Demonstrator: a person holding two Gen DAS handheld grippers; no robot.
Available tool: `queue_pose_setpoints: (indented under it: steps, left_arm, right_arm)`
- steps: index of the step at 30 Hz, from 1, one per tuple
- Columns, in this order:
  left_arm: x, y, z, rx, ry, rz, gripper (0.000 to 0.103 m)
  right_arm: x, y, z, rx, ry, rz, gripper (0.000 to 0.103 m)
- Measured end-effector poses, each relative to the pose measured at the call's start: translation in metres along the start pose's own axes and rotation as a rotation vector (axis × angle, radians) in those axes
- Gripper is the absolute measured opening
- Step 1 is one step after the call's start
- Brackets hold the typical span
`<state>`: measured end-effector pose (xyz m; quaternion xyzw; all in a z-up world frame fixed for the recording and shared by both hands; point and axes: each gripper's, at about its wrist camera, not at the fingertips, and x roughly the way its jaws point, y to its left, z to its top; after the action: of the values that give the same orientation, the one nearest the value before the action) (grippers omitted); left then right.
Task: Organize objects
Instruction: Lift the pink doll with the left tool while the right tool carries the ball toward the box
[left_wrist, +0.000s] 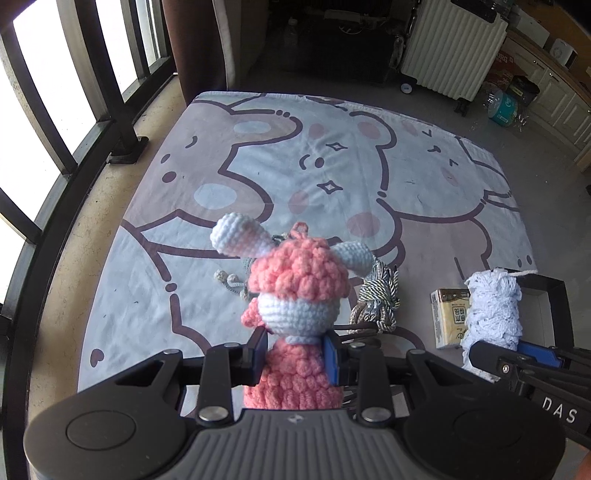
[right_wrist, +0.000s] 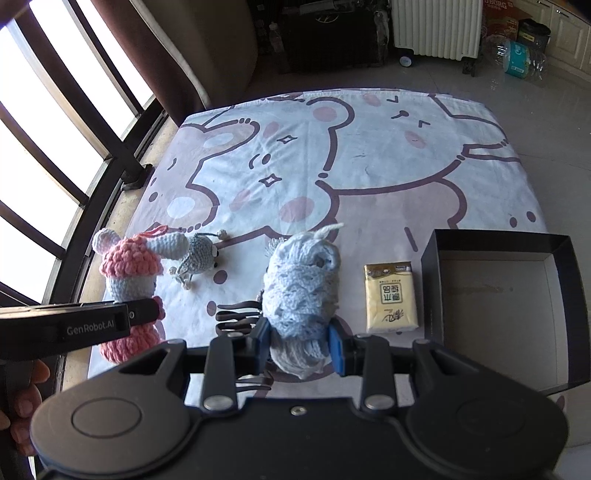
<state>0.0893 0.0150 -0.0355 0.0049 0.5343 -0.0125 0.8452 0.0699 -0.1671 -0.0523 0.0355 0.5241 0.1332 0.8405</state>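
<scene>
Cartoon bear sheet (right_wrist: 369, 155) is spread over the table by the window, and that's what I'm working on. My left gripper (left_wrist: 295, 354) is clamped on a pink and white crochet doll (left_wrist: 295, 295), holding it upright above the sheet. My right gripper (right_wrist: 299, 341) is squeezed around a pale blue bundle of yarn (right_wrist: 301, 284). Down on the sheet sit a small grey crochet mouse (right_wrist: 197, 258), a yellow tissue pack (right_wrist: 391, 297) and, just right of that, an open black box (right_wrist: 495, 295) with nothing in it. Some coiled cord (left_wrist: 376, 299) lies behind the doll.
</scene>
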Motion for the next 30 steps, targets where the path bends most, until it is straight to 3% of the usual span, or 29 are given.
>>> queue_pose_setpoints:
  steps: [18,30]
  left_arm:
    - [-0.034,-0.025,0.002,0.052,-0.094,-0.025,0.033]
    - [-0.034,-0.035,0.001,0.067,-0.092,-0.025,0.033]
  right_arm:
    - [-0.043,-0.021,0.004,0.015,-0.099,-0.033,0.034]
    - [-0.051,-0.03,0.003,-0.004,-0.111,-0.073,0.034]
